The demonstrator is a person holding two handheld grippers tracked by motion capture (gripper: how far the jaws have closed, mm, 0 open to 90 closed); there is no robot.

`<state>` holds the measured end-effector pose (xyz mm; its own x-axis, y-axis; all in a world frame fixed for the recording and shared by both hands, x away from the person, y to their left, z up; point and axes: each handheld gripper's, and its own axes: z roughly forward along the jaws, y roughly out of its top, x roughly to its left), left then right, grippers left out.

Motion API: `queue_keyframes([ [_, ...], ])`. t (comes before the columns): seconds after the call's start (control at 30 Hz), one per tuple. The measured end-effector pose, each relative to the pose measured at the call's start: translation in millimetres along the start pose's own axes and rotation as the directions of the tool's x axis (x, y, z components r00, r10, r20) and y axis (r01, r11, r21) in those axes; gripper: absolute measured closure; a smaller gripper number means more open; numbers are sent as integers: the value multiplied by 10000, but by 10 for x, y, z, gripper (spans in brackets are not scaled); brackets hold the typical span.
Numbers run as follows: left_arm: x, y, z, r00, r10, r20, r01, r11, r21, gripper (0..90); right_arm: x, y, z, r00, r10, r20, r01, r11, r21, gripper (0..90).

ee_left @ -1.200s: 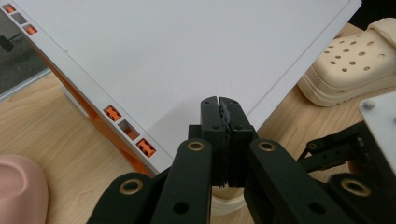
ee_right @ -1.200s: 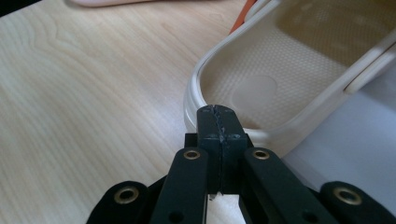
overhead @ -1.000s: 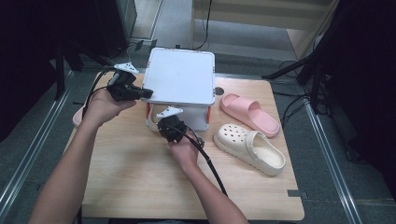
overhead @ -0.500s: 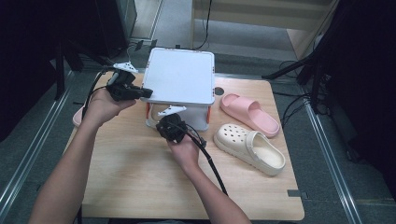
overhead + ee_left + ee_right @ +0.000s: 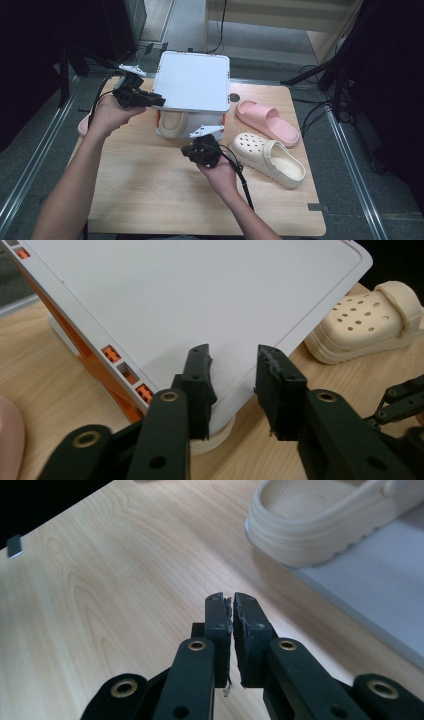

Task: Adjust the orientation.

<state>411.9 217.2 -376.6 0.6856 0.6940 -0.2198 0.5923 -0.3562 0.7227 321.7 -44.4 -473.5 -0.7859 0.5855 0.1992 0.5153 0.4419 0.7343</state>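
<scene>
Standing at the back of the table (image 5: 150, 200), the white shoe box (image 5: 192, 82) has its lid raised, and a cream clog (image 5: 172, 122) rests inside under it. The left gripper (image 5: 232, 385) hovers at the lid's near corner; its jaws have just been opening and now stand apart with a clear gap, the lid edge just beyond the fingertips (image 5: 200, 360) and nothing pressed between the pads. In the high view the left gripper (image 5: 150, 99) sits at the lid's left edge. The right gripper (image 5: 231, 605) points over bare wood, its jaws nearly together with only a thin slit between them, having parted slightly, and holding nothing. Ahead and to the right of its fingertips in its own view lies the heel of the boxed clog (image 5: 325, 520). In the high view, the right gripper (image 5: 192, 150) is in front of the box; beside it lies a second cream clog (image 5: 267, 160), with a pink slide (image 5: 267, 122) beyond.
</scene>
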Motion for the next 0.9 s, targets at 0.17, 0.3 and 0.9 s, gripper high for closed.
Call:
queue_keyframes([
  [0.17, -68, -1, -47, 9998, -133, 118, 131, 9997, 221, 544, -54, -74, -190, 9998, 103, -193, -108, 9996, -245, 832],
  [0.3, -156, -30, -101, 9995, -98, 314, 97, 9999, 43, 475, -90, -130, -332, 9992, 175, -357, -191, 9988, -446, 798],
  [0.9, -422, -284, -277, 9993, 80, 377, -74, 9999, -150, 362, -461, -424, -978, 10000, -5, -47, 2, 9974, -726, 667],
])
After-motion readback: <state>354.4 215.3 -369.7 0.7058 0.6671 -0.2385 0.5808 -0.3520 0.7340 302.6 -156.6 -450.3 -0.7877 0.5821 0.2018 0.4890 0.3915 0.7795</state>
